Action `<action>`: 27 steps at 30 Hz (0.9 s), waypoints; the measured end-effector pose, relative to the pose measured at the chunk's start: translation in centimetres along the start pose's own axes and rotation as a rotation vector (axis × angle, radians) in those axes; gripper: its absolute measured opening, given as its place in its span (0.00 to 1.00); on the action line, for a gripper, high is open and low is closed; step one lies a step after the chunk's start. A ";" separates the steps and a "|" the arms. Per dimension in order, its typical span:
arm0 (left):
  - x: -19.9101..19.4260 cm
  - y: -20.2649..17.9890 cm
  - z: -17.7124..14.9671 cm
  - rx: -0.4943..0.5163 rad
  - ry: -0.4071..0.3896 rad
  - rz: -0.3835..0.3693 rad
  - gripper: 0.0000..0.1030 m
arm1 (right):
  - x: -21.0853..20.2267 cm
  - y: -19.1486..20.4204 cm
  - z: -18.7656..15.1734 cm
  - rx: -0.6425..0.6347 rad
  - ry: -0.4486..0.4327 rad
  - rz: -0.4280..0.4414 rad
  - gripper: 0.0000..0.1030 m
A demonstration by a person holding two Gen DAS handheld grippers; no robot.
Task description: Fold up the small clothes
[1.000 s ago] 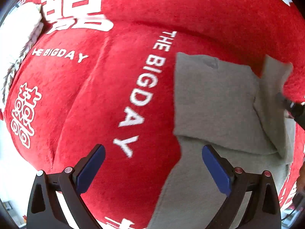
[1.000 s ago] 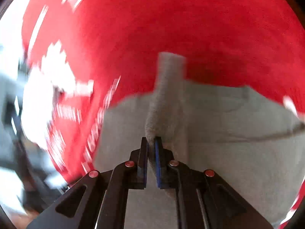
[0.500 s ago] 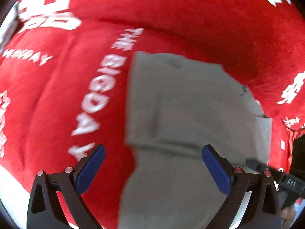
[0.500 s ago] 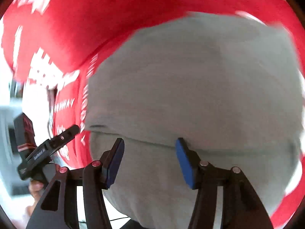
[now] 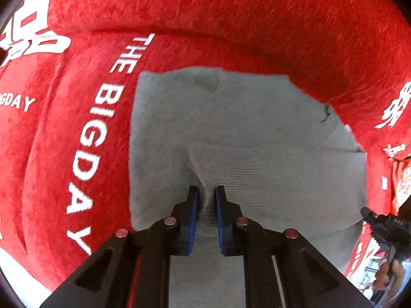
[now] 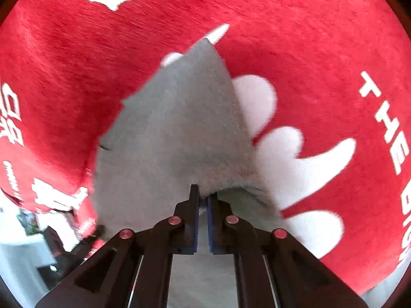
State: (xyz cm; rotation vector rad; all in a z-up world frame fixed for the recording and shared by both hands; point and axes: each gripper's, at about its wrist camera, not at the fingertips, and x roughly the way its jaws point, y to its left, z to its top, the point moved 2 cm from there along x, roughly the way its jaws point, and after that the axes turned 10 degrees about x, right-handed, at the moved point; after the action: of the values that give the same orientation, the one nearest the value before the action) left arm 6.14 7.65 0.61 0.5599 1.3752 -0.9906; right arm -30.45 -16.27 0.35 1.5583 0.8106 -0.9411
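Observation:
A small grey garment (image 5: pixel 244 128) lies folded on a red plush blanket (image 5: pixel 231 12) with white lettering. My left gripper (image 5: pixel 206 195) points steeply down at the garment's near part; its jaws are closing and the blue pads pinch a raised ridge of the grey cloth. In the right wrist view the same garment (image 6: pixel 174 118) tapers away to a point. There my right gripper (image 6: pixel 203 195) is closing to a narrow slit, with the cloth's near edge caught between the pads. The right gripper also shows at the left wrist view's right edge (image 5: pixel 380 225).
The red blanket (image 6: pixel 308 38) spreads around the garment on all sides, with soft bulges and creases. A person's hand (image 5: pixel 388 274) shows at the lower right of the left wrist view. A blurred pale room shows past the blanket's edge (image 6: pixel 23 231).
My left gripper slid over the garment and went from wide open to pinching it. My right gripper let go of a raised strip, opened, swung round to the garment's edge and shut again.

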 end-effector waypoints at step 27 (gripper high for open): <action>-1.7 -1.1 -1.5 0.062 0.040 0.168 0.13 | -1.4 0.6 1.0 -0.198 0.068 -0.113 0.17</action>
State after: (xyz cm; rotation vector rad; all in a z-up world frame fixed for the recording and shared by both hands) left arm 4.56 8.70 2.23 0.7329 1.3126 -0.8926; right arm -30.67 -17.36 1.78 1.3900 1.0177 -0.8637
